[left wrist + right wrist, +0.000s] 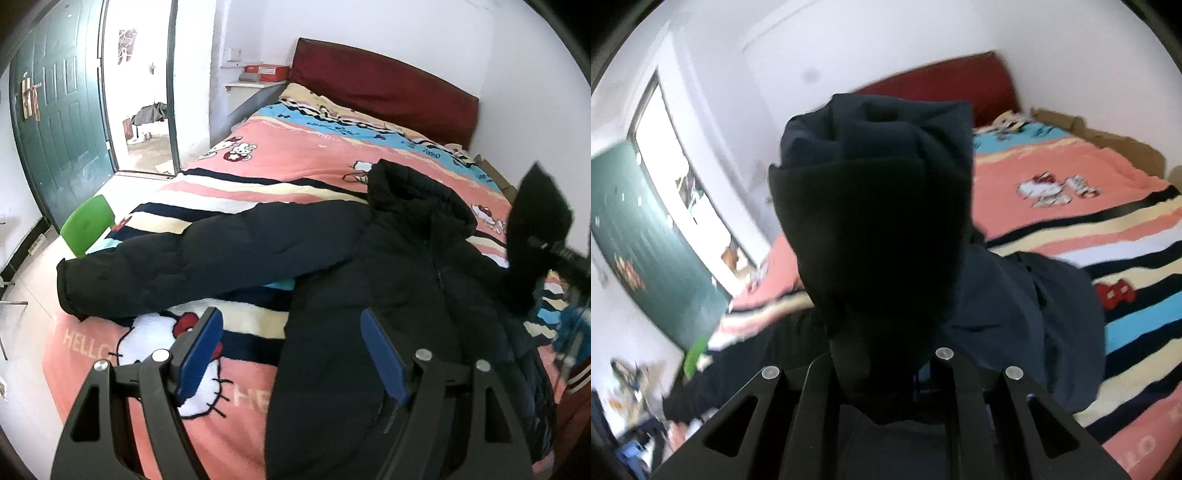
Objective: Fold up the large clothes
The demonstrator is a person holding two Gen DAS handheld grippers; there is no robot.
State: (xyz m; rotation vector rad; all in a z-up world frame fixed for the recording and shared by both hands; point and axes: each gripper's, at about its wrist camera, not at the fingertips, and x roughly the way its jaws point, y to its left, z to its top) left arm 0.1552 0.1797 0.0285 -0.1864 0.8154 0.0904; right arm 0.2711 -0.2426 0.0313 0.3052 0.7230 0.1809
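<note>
A large black hooded jacket [406, 266] lies face up on the bed [295, 155]. Its left sleeve [192, 262] stretches out to the left. My left gripper [291, 350] is open and empty, hovering just above the jacket's lower body. My right gripper [554, 254] is shut on the jacket's right sleeve cuff [535, 210] and holds it raised above the bed at the right. In the right wrist view the sleeve cuff [875, 221] stands bunched between the fingers and hides the fingertips.
The bed has a pink striped cartoon blanket [240, 369] and a dark red headboard [380, 85]. A green chair [86, 225] stands at the bed's left edge. A green door [59, 110] stands open beyond it. A cardboard piece [1108, 136] lines the far bed side.
</note>
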